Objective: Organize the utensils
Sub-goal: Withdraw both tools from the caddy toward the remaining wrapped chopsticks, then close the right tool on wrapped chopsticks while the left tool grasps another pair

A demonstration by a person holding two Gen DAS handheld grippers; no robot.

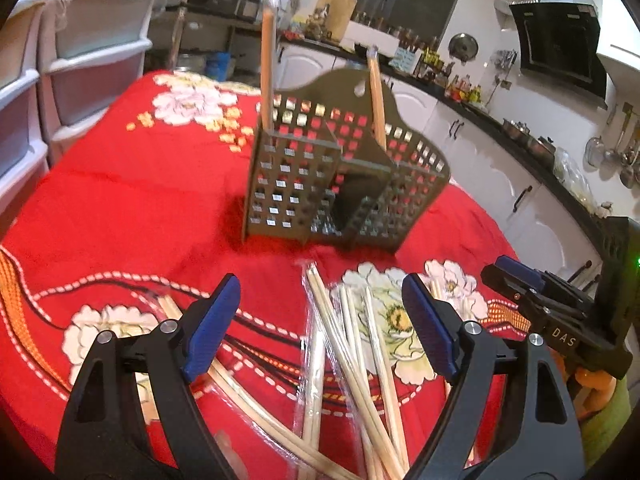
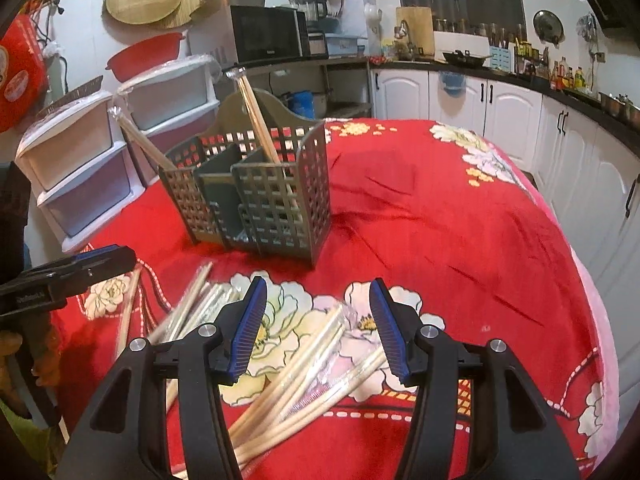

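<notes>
A grey perforated utensil holder [image 1: 340, 184] stands on the red flowered tablecloth, also in the right wrist view [image 2: 260, 200]. Two wrapped chopstick pairs stand in it, one at each side [image 1: 267, 68] [image 1: 377, 96]. Several wrapped wooden chopsticks [image 1: 352, 364] lie loose on the cloth in front of it, also in the right wrist view [image 2: 304, 376]. My left gripper [image 1: 320, 328] is open and empty above the loose chopsticks. My right gripper [image 2: 318, 328] is open and empty above them too; it also shows at the right of the left wrist view [image 1: 516, 276].
White plastic drawer units [image 2: 80, 168] stand past the table's far left edge. Kitchen counters and white cabinets [image 2: 520, 120] run behind and to the right. The red tablecloth [image 2: 460, 220] stretches to the right of the holder.
</notes>
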